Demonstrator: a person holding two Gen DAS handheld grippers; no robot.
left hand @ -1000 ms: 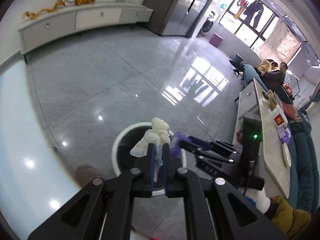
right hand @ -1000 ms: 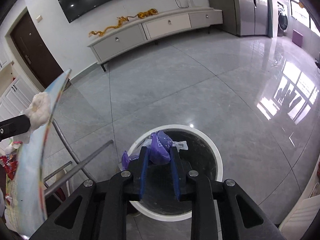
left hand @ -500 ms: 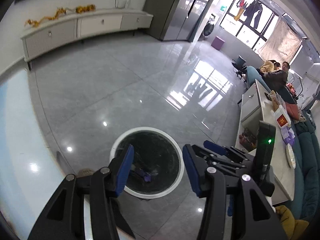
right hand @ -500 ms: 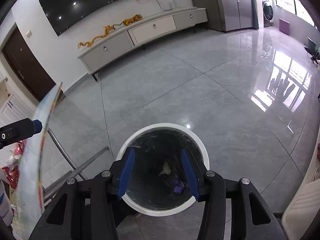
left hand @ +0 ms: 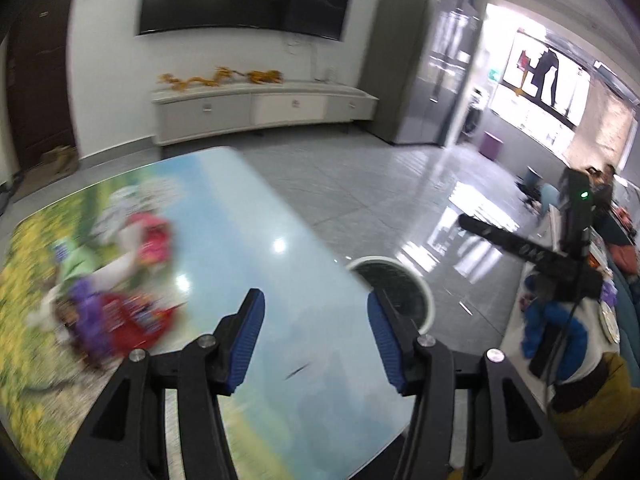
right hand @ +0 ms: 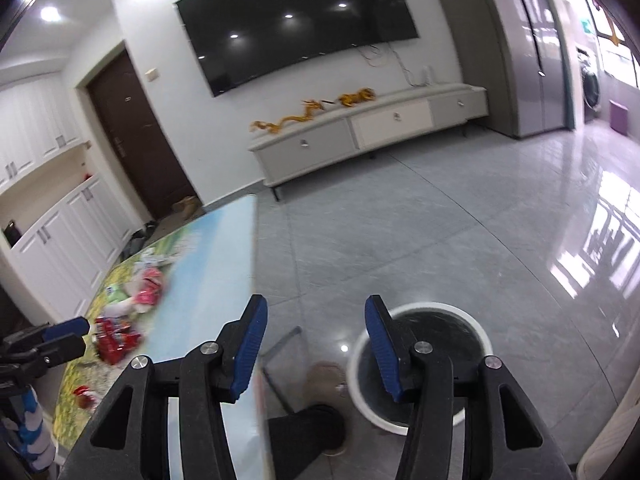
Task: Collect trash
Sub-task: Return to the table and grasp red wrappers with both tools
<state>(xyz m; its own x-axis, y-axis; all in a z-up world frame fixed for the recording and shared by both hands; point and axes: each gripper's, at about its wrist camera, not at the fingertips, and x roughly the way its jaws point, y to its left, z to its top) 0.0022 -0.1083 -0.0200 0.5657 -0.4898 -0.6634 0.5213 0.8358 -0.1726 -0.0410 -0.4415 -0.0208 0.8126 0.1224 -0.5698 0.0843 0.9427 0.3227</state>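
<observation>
While both grippers hang in the air with nothing between their blue pads, their jaws are opening wider. The left gripper points over the glossy table with the printed meadow picture. The right gripper points down at the gap between that table's near right edge and the round white trash bin with a dark inside.

The bin stands on the shiny grey tiled floor, just right of the table. What lies inside it cannot be made out.

On the left part of the table sits a blurry heap of trash: red wrappers, something purple and some white bits. A pink and white bundle lies a little farther back, apart from the heap. From the right wrist camera, the left gripper's blue tips show at the far left edge, close to the red wrappers.

A dark shoe rests on the floor below the right gripper, near the bin.

Far away stand a long white cabinet and, above it, a big black screen on the wall.
</observation>
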